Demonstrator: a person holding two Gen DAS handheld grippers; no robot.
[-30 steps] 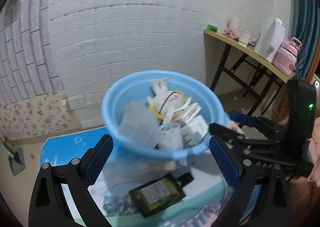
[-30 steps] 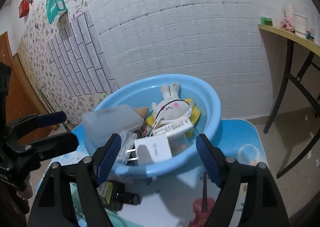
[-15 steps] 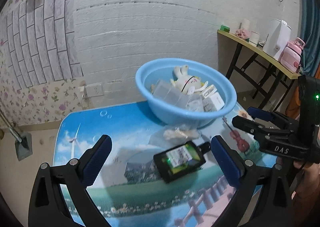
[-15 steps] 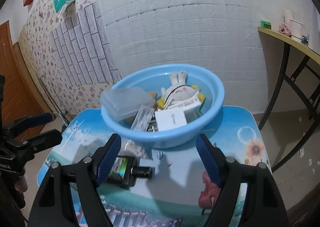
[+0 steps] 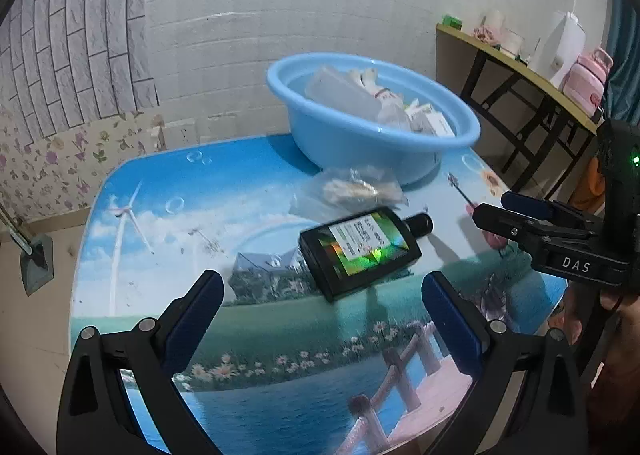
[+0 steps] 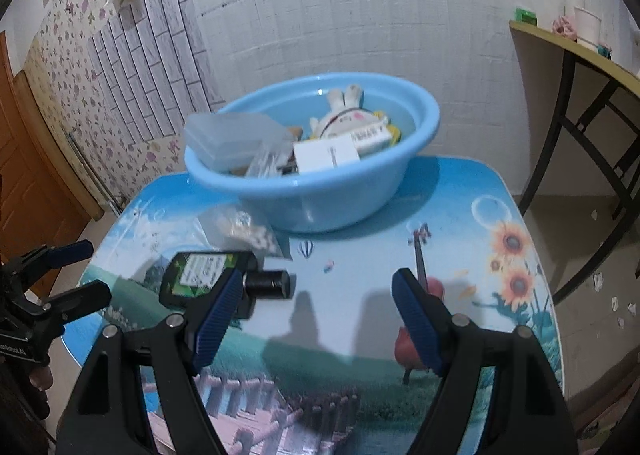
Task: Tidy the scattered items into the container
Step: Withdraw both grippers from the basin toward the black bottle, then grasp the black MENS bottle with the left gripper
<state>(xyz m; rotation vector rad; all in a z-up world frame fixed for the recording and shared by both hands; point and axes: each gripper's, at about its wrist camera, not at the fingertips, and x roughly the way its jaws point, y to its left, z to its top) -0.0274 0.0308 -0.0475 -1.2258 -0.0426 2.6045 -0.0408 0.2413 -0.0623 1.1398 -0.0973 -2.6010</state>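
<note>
Where a second ago the basin filled both views:
Basin (image 5: pixel 372 135): farther off, at the worktop's (image 5: pixel 168 223) far edge, holding plush rabbit (image 6: pixel 348 115), clear box (image 6: pixel 232 133), white box (image 6: pixel 326 155).
Black bottle (image 5: pixel 360 249): flat on worktop, nearer both grippers than before.
Clear bag (image 5: pixel 352 189): between bottle and basin.
Left gripper (image 5: pixel 320 319): wide apart, empty, short of bottle.
Right gripper (image 6: pixel 316 319): wide apart, empty, cap just beyond left pad.
Right view only: orange door (image 6: pixel 24 175).
Left view only: pink flask (image 5: pixel 586 75) on side table.
</note>
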